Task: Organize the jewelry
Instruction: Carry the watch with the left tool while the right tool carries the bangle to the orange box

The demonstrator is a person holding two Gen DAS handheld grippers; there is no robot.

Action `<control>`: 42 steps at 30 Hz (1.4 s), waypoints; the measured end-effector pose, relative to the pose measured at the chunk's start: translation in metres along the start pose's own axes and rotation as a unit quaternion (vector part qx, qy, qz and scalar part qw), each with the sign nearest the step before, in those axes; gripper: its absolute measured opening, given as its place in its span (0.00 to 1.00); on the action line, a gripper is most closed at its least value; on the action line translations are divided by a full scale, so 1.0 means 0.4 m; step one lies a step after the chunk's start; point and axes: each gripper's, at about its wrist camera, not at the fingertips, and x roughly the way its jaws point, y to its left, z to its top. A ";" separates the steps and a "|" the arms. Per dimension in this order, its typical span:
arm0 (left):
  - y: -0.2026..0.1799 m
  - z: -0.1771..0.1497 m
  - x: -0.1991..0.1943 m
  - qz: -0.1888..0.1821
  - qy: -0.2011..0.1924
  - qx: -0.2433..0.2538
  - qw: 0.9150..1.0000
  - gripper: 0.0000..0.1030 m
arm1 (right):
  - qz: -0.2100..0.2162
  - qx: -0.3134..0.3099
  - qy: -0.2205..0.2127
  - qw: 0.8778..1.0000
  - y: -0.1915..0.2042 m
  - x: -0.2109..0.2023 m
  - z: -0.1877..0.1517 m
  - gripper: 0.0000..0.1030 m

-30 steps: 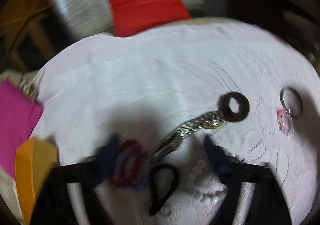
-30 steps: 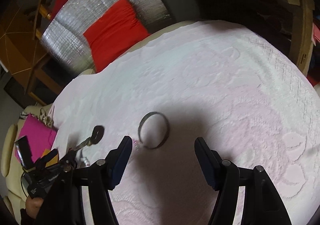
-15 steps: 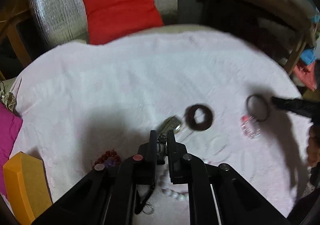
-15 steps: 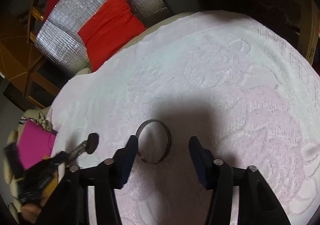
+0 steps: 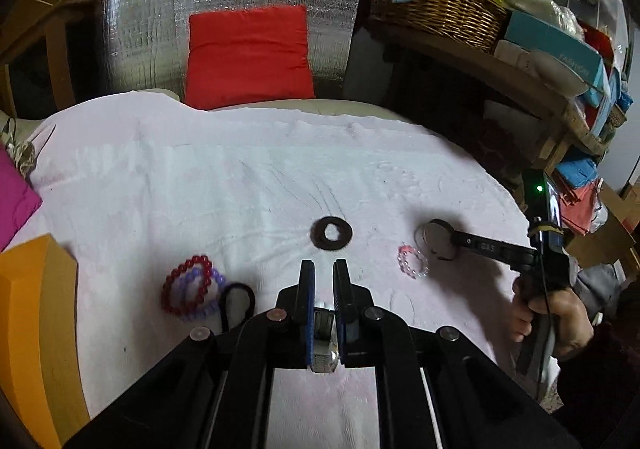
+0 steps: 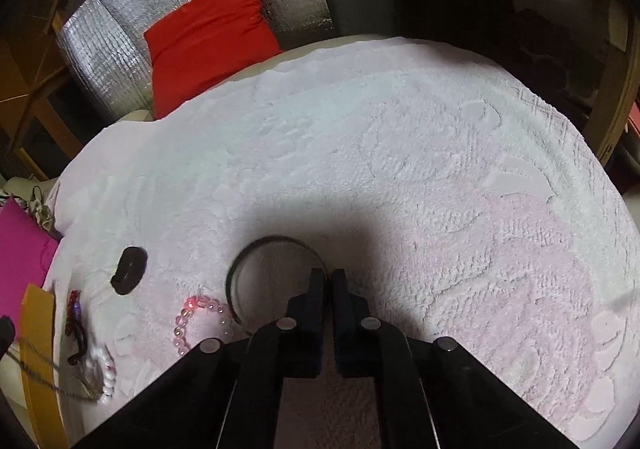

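Observation:
My left gripper (image 5: 323, 269) is shut on a silver metal watch (image 5: 323, 337), held deep between the jaws above the pale pink towel (image 5: 240, 189). Ahead of it lies a dark ring disc (image 5: 331, 233). A red bead bracelet (image 5: 188, 283) and a black hair tie (image 5: 236, 301) lie to its left. My right gripper (image 6: 329, 275) points down at a thin metal bangle (image 6: 276, 240), its jaws closing tight on the bangle's right rim. A pink bead bracelet (image 6: 200, 321) lies just left of the bangle. In the left wrist view the right gripper (image 5: 454, 239) touches the bangle (image 5: 430, 237).
An orange box (image 5: 32, 329) stands at the towel's left edge, with a magenta cloth (image 5: 12, 201) behind it. A pearl necklace (image 6: 106, 377) lies near the box. A red cushion (image 5: 248, 57), a foil panel and a wicker basket (image 5: 436, 5) stand beyond the far edge.
My left gripper closed on the watch and rose with it, leaving the dark disc on the towel. The right jaws narrowed from wide open to shut at the bangle's rim.

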 end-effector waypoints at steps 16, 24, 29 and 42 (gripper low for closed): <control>0.057 -0.047 -0.197 0.028 -0.033 -0.006 0.999 0.03 | 0.077 -0.024 -0.044 0.996 0.099 -0.179 -0.044 0.04; 0.035 -0.182 -0.024 0.072 0.064 0.008 0.995 0.58 | 0.079 -0.049 -0.037 0.995 0.138 -0.199 -0.095 0.04; 0.024 -0.213 0.122 0.086 0.109 0.019 0.990 0.58 | 0.073 -0.042 -0.037 0.996 0.108 -0.199 -0.090 0.04; 0.045 -0.208 0.136 0.054 0.083 -0.006 0.995 0.24 | 0.073 -0.048 -0.031 0.996 0.082 -0.188 -0.085 0.04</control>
